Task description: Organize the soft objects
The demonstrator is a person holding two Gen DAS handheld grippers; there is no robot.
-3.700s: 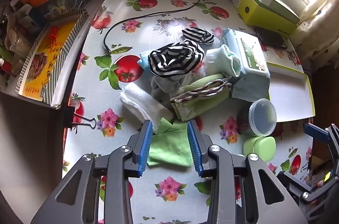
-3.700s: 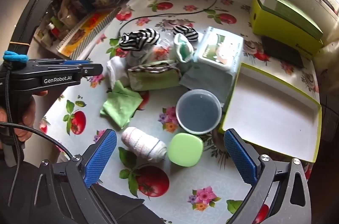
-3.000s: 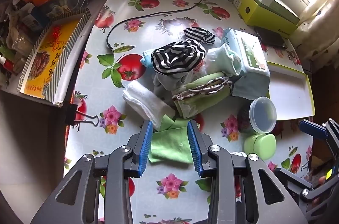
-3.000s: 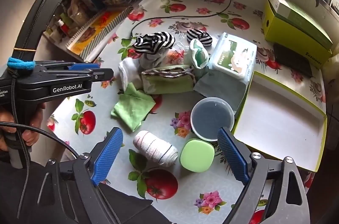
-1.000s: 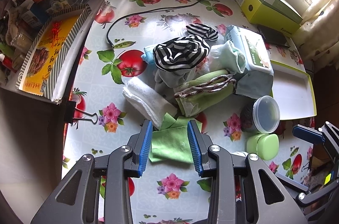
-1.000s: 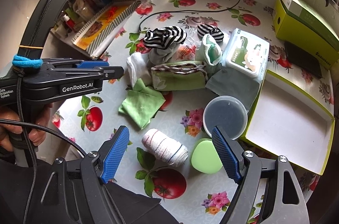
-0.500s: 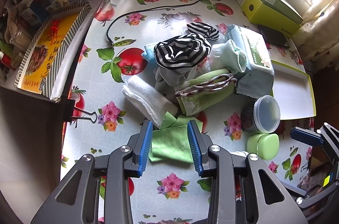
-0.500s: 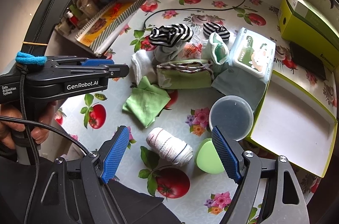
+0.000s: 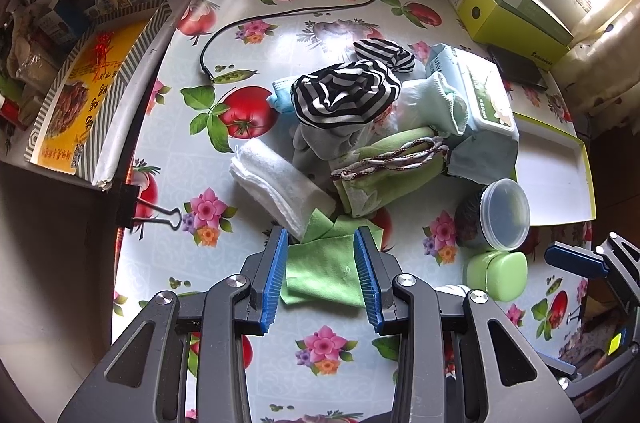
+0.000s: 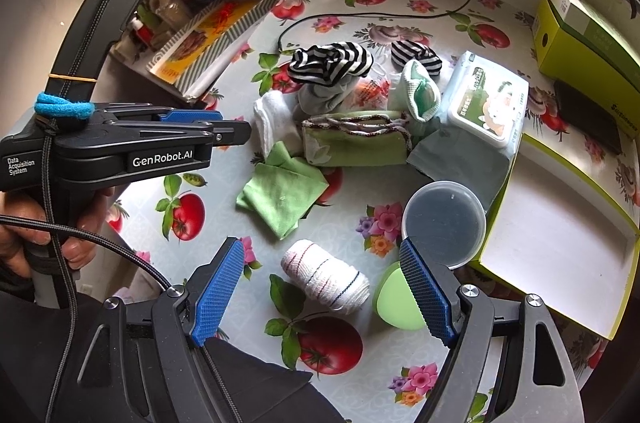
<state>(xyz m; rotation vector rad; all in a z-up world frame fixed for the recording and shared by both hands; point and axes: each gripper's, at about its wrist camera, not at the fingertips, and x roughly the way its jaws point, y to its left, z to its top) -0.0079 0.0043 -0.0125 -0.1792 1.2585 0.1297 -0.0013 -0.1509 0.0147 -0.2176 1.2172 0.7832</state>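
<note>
A heap of soft things lies mid-table: a striped sock [image 9: 346, 95], a white folded towel [image 9: 276, 179], a mint sock [image 9: 436, 103], a green pouch with a cord [image 9: 392, 171] and a grey cloth [image 9: 484, 155]. My left gripper [image 9: 320, 263] hangs open above the table. The green cloth [image 9: 324, 271] shows between its fingers, untouched. From the right wrist view the left gripper [image 10: 236, 133] is seen side-on, well above the green cloth [image 10: 280, 195]. My right gripper [image 10: 320, 267] stands wide open over a white rolled bandage [image 10: 324, 281], holding nothing.
A white tray with a yellow-green rim [image 10: 560, 243] lies at the right, beside a round lidded tub [image 10: 444, 223] and a green case [image 10: 394, 307]. A wipes pack [image 10: 486, 103], a yellow-green box [image 10: 580, 35], a black cable [image 9: 280, 15] and a binder clip [image 9: 148, 215] are around.
The right gripper's jaws stand somewhat narrower than in the earliest frames, and its view has drifted a little. Over the last second nothing on the table has moved.
</note>
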